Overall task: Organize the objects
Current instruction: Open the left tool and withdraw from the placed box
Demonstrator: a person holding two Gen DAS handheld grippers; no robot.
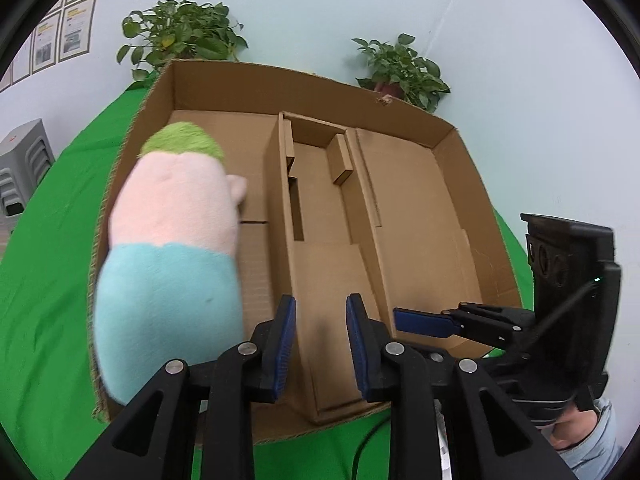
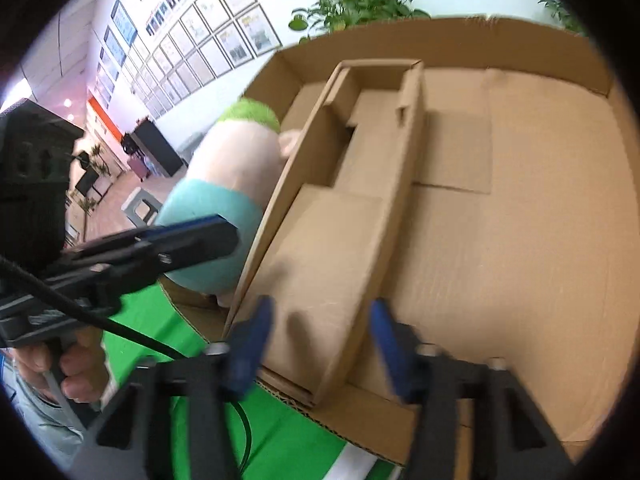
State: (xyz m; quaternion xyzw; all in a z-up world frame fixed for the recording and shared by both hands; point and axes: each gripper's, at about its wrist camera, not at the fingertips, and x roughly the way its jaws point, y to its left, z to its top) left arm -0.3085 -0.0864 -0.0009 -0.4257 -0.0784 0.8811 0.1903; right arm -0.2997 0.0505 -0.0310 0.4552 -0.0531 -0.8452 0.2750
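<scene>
A plush toy point(image 1: 172, 248) with a green top, pink middle and light blue bottom lies in the left compartment of a shallow cardboard box point(image 1: 460, 184), against its left wall. It also shows in the right wrist view point(image 2: 236, 176). My left gripper point(image 1: 320, 344) is open and empty above the box's near middle section. My right gripper point(image 2: 320, 344) is open and empty over the box's near edge. Its fingers point(image 1: 424, 322) show from the side in the left wrist view. The left gripper's fingers point(image 2: 188, 240) show in front of the toy in the right wrist view.
The box point(image 2: 540, 200) has a raised cardboard insert point(image 1: 320, 208) down the middle and a bare right compartment. It sits on a green cloth point(image 1: 52, 280). Two potted plants point(image 1: 180, 36) point(image 1: 400, 68) stand behind it by the wall. A cable point(image 2: 140, 340) hangs nearby.
</scene>
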